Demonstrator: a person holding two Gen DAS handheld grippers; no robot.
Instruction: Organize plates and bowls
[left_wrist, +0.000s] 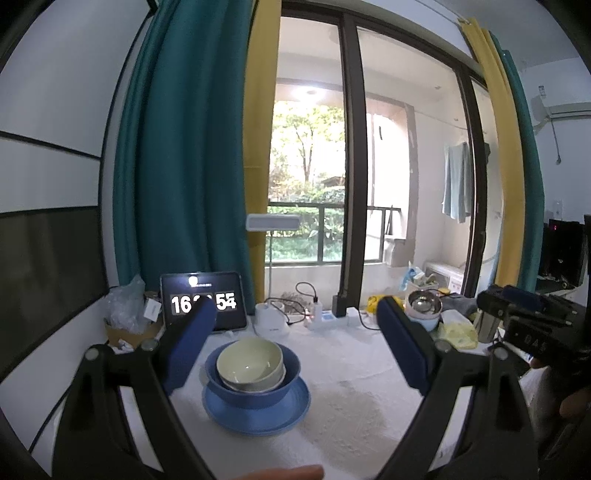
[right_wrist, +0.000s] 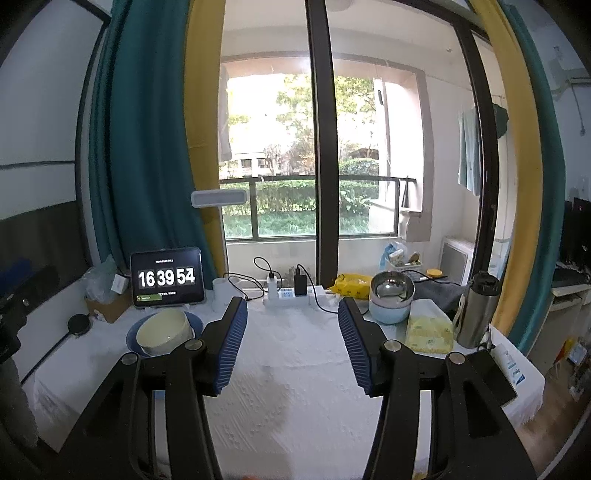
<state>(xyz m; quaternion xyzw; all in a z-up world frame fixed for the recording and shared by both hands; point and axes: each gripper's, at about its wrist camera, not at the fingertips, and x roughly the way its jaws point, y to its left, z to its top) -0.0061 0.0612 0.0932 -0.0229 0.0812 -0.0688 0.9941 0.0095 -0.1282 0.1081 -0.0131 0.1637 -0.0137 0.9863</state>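
Stack sitting on white tablecloth (left_wrist: 351, 376), left of centre: cream bowl (left_wrist: 251, 363) nesting tilted in blue bowl (left_wrist: 255, 387), all on blue plate (left_wrist: 258, 413). Left gripper (left_wrist: 295, 345) hanging spread wide, empty. Right gripper (right_wrist: 291, 343) spread, empty. Judging stacking near done; keeping both clear of rims, then levelling cream bowl.

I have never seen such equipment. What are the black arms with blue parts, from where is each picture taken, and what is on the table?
No robot here: a person holds a two-finger gripper in each hand, with a camera on each looking forward along its fingers. One picture comes from the left gripper, the other from the right gripper. The blue parts are finger pads. Both grippers are open and hold nothing. On the white tablecloth a pale green bowl sits in a blue bowl on a blue plate. Behind are a tablet clock, a steel bowl and a flask.
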